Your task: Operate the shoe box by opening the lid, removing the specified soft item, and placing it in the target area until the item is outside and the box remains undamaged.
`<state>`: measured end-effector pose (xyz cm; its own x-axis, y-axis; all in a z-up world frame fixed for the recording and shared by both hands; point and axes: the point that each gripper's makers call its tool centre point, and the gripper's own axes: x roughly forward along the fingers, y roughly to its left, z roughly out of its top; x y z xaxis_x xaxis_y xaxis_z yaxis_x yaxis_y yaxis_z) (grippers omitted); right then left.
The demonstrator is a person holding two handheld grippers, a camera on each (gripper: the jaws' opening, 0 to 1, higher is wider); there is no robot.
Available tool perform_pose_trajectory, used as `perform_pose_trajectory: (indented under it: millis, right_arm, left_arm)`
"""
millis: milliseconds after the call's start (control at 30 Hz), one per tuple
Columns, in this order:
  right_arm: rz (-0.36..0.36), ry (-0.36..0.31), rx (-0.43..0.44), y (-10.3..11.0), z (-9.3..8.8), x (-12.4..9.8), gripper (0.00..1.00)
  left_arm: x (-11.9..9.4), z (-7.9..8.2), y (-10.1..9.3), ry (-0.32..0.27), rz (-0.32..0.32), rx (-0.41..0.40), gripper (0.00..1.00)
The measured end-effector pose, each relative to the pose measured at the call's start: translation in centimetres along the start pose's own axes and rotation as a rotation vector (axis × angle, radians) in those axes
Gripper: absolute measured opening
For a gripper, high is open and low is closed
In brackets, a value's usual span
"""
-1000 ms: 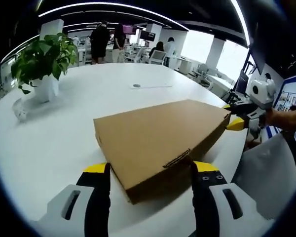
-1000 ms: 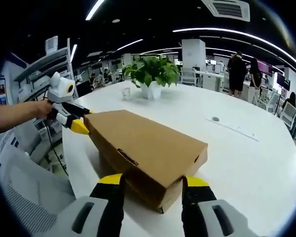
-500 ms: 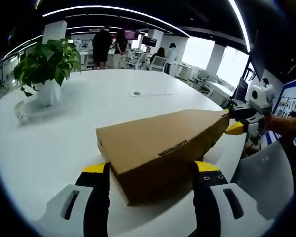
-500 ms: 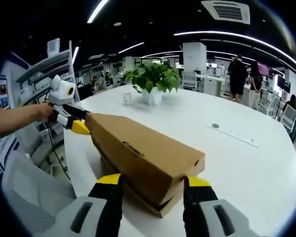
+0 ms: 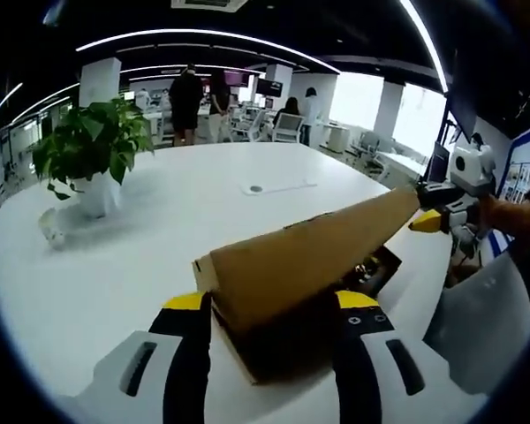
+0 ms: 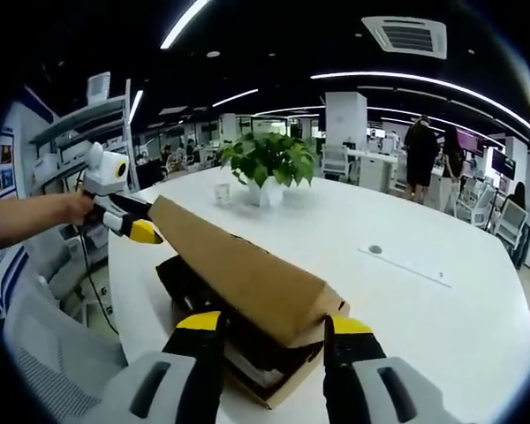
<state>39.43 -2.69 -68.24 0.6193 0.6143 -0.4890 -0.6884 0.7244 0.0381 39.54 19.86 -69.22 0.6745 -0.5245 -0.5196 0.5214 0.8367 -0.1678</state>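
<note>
You've got the shoe box [image 5: 291, 344] on the white table [image 5: 159, 230], lid [image 5: 309, 256] tipped up w/ one long edge high and the far side still down like a hinge. Box's long axis runs from your left gripper [image 5: 267, 305] at one end to your right gripper [image 6: 263, 322] at the other; each one sits at a short end of the lid, so you're lifting from both ends at once. In the left gripper view your right gripper [image 5: 428, 216] shows at the lid's far corner; in the right gripper view your left gripper [image 6: 134, 225] shows at the opposite corner.

Tongs: on both, the two jaws stand apart, one on either side of the lid's end. Whether they're pinching the cardboard or just bracing it, can't tell.

The soft item is still inside. The gap under the lid shows dark contents [image 6: 190, 283] and sth pale [image 6: 247, 362] near your right gripper, too dim to make out. It lies below and between both grippers, approx. along the box's length. The right gripper looks nearer the open gap, so prob. the better one to reach in while the left holds the lid.

Vs. 1 s ago: lid was flat and shut then; half a sec ago it was part raised; now it's steeply tilted and the interior is showing. Box base hasn't shifted on the table. Potted plant [image 5: 88, 155] is well clear.
</note>
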Motion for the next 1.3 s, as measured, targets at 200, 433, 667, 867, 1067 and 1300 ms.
perform_pose_trajectory:
  millis: [200,433,667,867,1067,1300]
  right_arm:
    - [-0.006,-0.012,-0.002,-0.3,0.7,0.0,0.41]
    - [-0.015,-0.025,0.000,-0.8,1.4,0.3,0.41]
    - [-0.026,-0.041,0.001,-1.4,2.2,0.5,0.40]
    - [-0.028,-0.047,0.002,-1.7,2.5,0.6,0.40]
    - [-0.031,-0.053,-0.001,-2.1,3.0,0.8,0.40]
    - [-0.039,-0.065,-0.006,-2.6,3.5,1.1,0.38]
  left_arm:
    - [0.0,0.7,0.5,-0.017,0.019,-0.002,0.48]
    - [0.1,1.5,1.2,-0.030,0.045,-0.003,0.42]
    - [0.4,2.5,2.1,-0.040,0.074,0.002,0.35]
    - [0.4,2.9,2.7,-0.040,0.103,0.010,0.26]
    - [0.6,3.6,3.4,-0.036,0.126,0.005,0.20]
    - [0.8,4.2,4.7,-0.024,0.169,0.016,0.07]
